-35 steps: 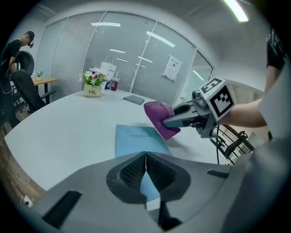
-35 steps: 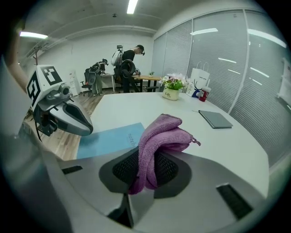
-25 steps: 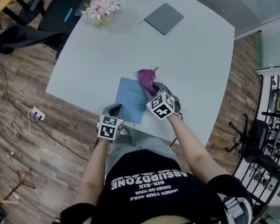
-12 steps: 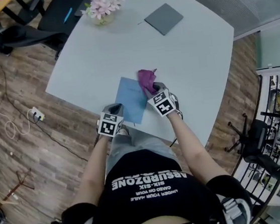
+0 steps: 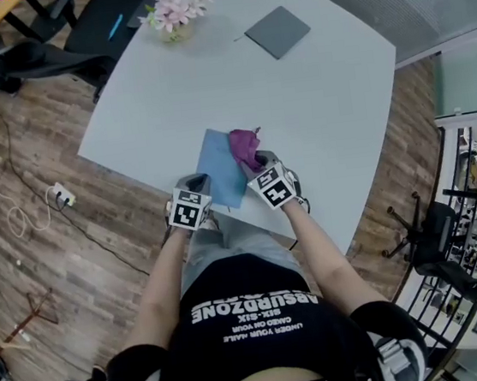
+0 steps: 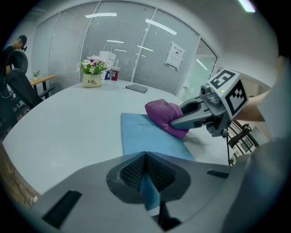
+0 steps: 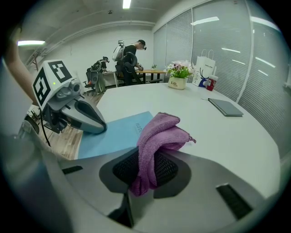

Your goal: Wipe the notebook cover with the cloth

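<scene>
The purple microfibre cloth [image 5: 244, 146], pinched in the right claw [image 5: 259, 165], has slid onto the far right corner of the flat light-blue notebook [image 5: 219, 169], so wiping's started; left claw [image 5: 198, 185] is clamped on the notebook's near edge

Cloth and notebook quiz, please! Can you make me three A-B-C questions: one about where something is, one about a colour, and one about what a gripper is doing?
1. Where is the cloth?
A. In a bucket. B. On the notebook. C. On a shelf.
2. What colour is the notebook?
A. Blue. B. Red. C. Green.
3. What are the jaws of the left gripper doing?
A. Wide open, empty. B. Shut on the cloth. C. Shut on the notebook's near edge.

Answers:
1 B: the purple cloth rests on the cover's right side.
2 A: the cover is plainly blue.
3 C: the left gripper view shows the blue edge pinched between the jaws.
</scene>
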